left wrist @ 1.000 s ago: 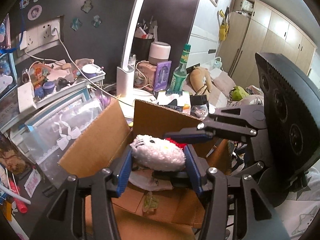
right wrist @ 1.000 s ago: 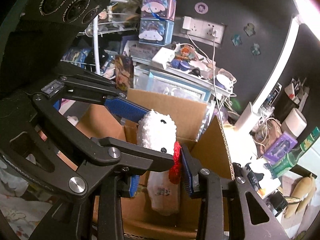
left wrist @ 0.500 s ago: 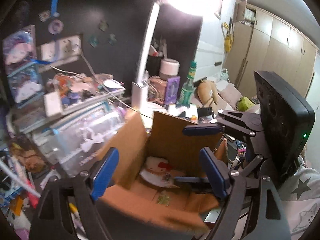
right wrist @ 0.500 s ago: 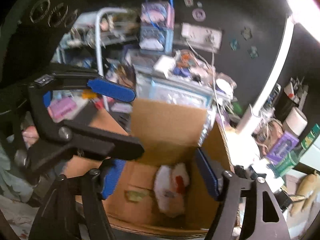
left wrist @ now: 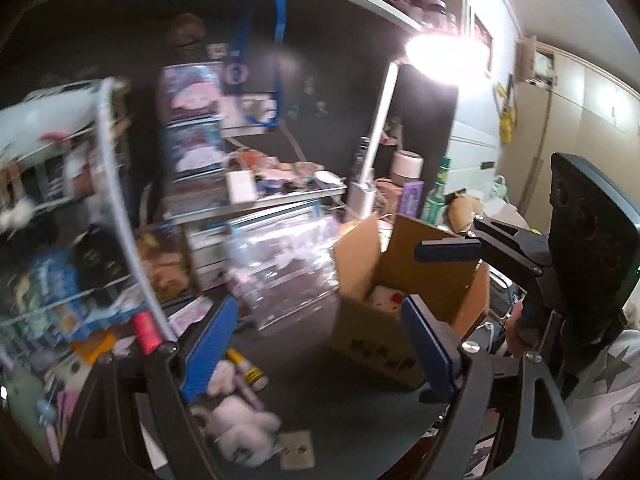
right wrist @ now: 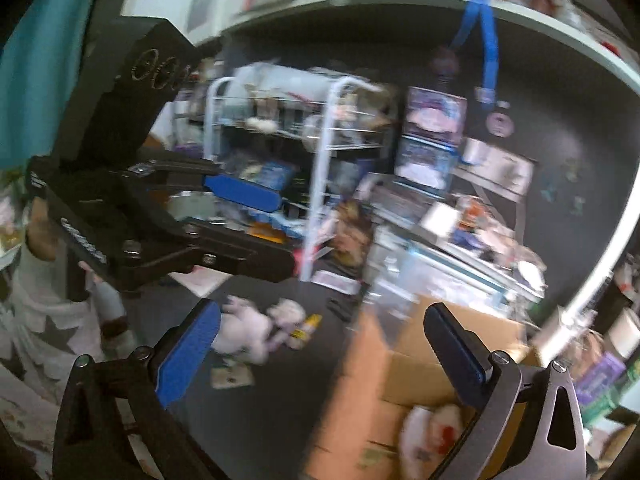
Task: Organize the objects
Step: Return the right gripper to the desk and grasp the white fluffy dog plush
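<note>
An open cardboard box [left wrist: 384, 292] stands on the dark desk, with a white plush with a red bow [left wrist: 386, 295] lying inside; it also shows in the right wrist view [right wrist: 434, 434]. My left gripper [left wrist: 316, 348] is open and empty, left of the box. My right gripper [right wrist: 320, 354] is open and empty, above the box's left side [right wrist: 404, 372]. A white and pink plush [left wrist: 236, 428] lies on the desk near the front edge, beside a small tube [left wrist: 248, 368]; the plush also shows in the right wrist view [right wrist: 256, 332].
A clear plastic case [left wrist: 280, 264] stands left of the box. A white wire rack [right wrist: 320, 168] full of items stands at the back left. A lit desk lamp [left wrist: 376, 152], bottles and small boxes crowd the back right. A small card [left wrist: 296, 450] lies by the plush.
Both grippers opened and let the white plush drop into the box, then pulled back and swung left. The view now takes in the desk and the second plush.
</note>
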Available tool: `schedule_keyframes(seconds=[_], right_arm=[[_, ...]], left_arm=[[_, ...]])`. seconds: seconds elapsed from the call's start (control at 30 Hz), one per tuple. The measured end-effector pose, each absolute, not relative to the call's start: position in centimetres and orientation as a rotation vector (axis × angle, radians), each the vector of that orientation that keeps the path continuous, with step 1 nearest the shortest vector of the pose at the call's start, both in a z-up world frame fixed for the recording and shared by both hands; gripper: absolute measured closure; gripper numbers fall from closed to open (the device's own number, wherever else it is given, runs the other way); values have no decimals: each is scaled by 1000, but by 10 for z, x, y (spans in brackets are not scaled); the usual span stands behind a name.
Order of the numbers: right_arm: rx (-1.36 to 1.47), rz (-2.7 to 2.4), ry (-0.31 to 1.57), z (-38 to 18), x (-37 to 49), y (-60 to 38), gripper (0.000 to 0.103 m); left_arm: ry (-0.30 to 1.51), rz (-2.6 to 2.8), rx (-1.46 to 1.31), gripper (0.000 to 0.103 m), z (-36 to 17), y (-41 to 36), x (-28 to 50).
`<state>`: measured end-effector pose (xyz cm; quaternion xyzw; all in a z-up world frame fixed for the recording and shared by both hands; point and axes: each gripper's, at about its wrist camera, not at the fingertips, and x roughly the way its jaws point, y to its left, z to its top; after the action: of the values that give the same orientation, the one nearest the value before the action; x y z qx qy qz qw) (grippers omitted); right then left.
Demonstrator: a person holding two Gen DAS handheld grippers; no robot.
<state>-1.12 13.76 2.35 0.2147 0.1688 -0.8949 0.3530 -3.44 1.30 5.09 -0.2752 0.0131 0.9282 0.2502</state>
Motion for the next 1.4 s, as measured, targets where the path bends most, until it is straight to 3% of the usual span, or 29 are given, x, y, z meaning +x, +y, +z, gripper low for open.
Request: schedule_keyframes(seconds=[0.47, 0.8, 1.23, 1.27, 1.33, 1.37, 1.4], right_arm=[[754, -2020, 323, -42, -16, 39, 1], [970, -1913, 210, -121, -71, 15, 1], [1094, -1821, 192, -161, -113, 2, 1], [1099, -1814, 192, -164, -113, 3, 2], [1095, -1821, 211, -166, -112, 1, 25], [1084, -1839, 234, -166, -111, 2, 33], [1082, -1837, 247, -166, -110, 2, 34]], left_arm=[[-156, 2636, -814, 21, -13, -80, 5], [-300, 2592, -927, 21, -66, -98, 3], [-354, 2549, -1001, 21, -89, -101, -11], [-355, 2545, -1009, 21, -91, -101, -12], [-355, 2538, -1027, 21, -95, -99, -14], [-354, 2534, -1033, 21, -96, -98, -14], [-353, 2530, -1041, 21, -98, -97, -15]])
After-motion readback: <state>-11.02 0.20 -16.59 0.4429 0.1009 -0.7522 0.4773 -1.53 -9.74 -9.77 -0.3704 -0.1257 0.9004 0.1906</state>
